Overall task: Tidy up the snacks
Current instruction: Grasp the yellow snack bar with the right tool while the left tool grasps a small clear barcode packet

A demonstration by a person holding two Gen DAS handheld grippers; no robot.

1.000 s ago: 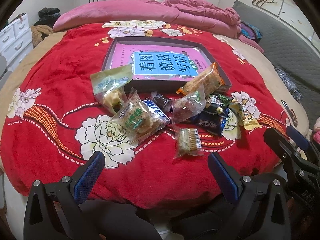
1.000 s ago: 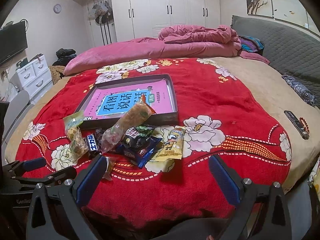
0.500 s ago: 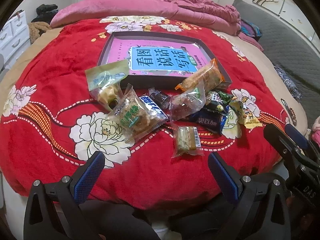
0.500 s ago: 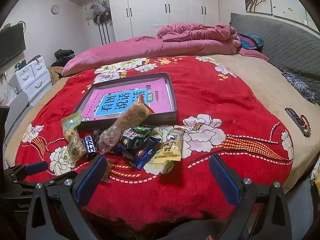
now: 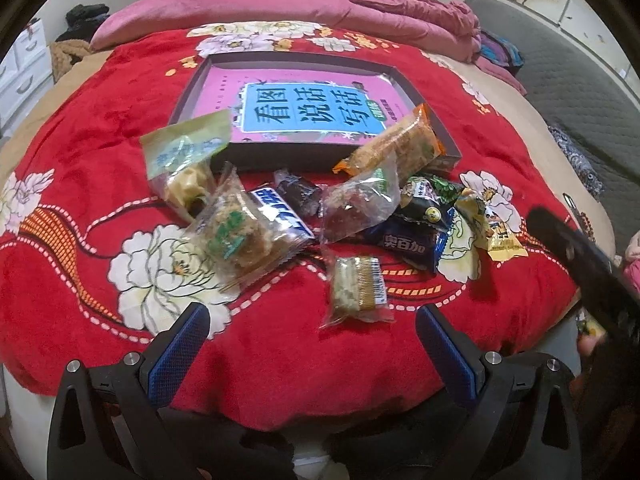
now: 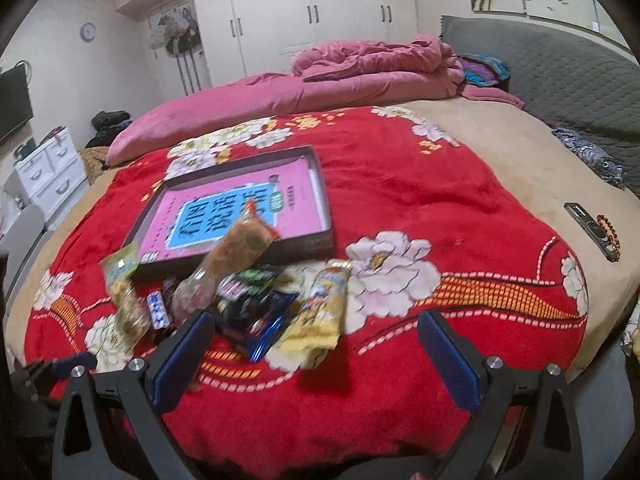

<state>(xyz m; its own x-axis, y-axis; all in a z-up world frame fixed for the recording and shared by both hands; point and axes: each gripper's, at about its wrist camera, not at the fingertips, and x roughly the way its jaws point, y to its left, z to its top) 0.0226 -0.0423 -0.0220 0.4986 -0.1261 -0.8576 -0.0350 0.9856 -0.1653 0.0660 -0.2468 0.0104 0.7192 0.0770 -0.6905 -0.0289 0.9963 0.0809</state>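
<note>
A heap of wrapped snacks (image 5: pixel 320 216) lies on a plush red blanket (image 5: pixel 80 160) with big white flowers, spread over the bed, just at the 6 o'clock edge of a shallow dark box (image 5: pixel 304 108) whose bottom is a pink sheet with a blue panel of print. The box is rectangular, its long axis running 9 to 3 in the left view. A long orange-tipped crinkly packet (image 5: pixel 396 146) leans on the box's near rim, pointing toward 2 o'clock. A small clear packet with a gold stripe (image 5: pixel 358 286) lies alone at 6 o'clock of the heap, long axis toward 12. A yellow foil packet (image 6: pixel 320 312) sits at the 3 o'clock end, pointing to 12 in the right view.

The left tongs (image 5: pixel 312 344) are spread wide and empty, hovering low near the bed's edge before the small packet. The right tongs (image 6: pixel 316 344) are likewise wide apart with nothing between them, in front of the yellow packet.
</note>
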